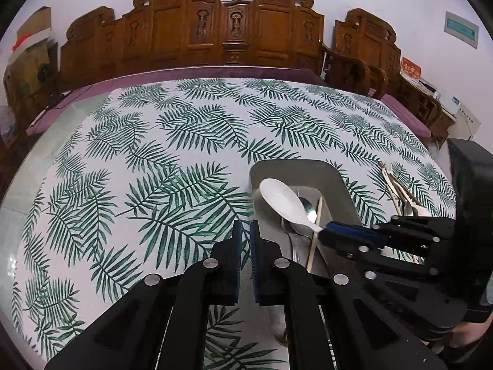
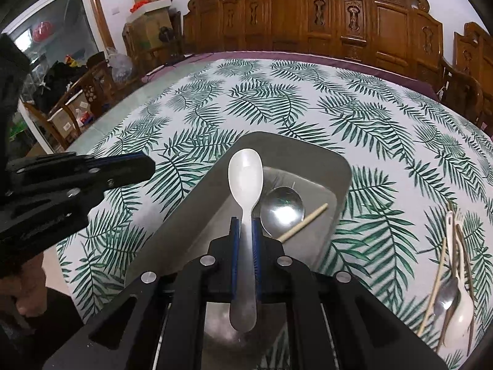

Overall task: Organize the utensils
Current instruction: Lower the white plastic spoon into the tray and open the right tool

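Note:
My right gripper (image 2: 245, 225) is shut on the handle of a white spoon (image 2: 245, 175), whose bowl points away from me over the grey tray (image 2: 308, 157). From the left wrist view the same white spoon (image 1: 282, 199) hangs above the tray (image 1: 339, 178), held by the right gripper (image 1: 326, 232). Inside the tray lie a metal spoon (image 2: 282, 205) and a wooden chopstick (image 2: 303, 222). My left gripper (image 1: 245, 231) is shut and holds nothing, just left of the tray; it also shows as the left gripper (image 2: 148, 166) at the left edge of the right wrist view.
A pile of loose utensils (image 2: 453, 280), with spoons, a fork and chopsticks, lies on the leaf-patterned tablecloth (image 2: 277, 98) right of the tray; the same pile (image 1: 400, 191) shows behind the right gripper. Carved wooden chairs (image 1: 222, 30) line the far side. A hand (image 2: 27, 293) grips the left tool.

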{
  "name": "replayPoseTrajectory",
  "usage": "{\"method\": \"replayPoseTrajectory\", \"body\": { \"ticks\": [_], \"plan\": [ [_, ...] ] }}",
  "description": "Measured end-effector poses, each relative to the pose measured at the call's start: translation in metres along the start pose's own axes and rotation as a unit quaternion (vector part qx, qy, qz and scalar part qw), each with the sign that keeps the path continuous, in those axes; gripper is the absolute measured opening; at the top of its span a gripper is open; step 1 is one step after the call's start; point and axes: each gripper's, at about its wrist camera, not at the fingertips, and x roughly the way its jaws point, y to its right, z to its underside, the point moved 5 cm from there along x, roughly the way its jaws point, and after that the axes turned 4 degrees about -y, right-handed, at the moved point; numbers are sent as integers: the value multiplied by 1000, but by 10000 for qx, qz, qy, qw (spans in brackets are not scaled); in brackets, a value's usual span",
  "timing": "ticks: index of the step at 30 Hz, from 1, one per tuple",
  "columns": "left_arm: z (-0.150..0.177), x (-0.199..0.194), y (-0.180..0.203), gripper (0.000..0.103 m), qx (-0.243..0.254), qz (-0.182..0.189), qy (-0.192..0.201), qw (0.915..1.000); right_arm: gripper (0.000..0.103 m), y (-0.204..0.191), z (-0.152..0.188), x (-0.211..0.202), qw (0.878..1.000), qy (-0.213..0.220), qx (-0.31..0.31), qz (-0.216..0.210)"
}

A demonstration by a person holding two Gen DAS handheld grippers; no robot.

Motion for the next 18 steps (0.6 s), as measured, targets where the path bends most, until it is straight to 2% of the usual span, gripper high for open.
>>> {"method": "replayPoseTrajectory", "body": {
  "ticks": [5, 11, 18],
  "plan": [
    [0, 0, -2, 4, -15, -18, 2, 10000, 10, 4, -7, 10, 9998, -56, 145, 80],
    [0, -1, 0, 4, 26, -10, 5, 10000, 11, 7, -6, 13, 9979, -169, 497, -387],
    [1, -1, 13, 5, 116, 108, 19, 9999, 11, 17, 5, -13, 9982, -28, 397, -448]
  ]
}}
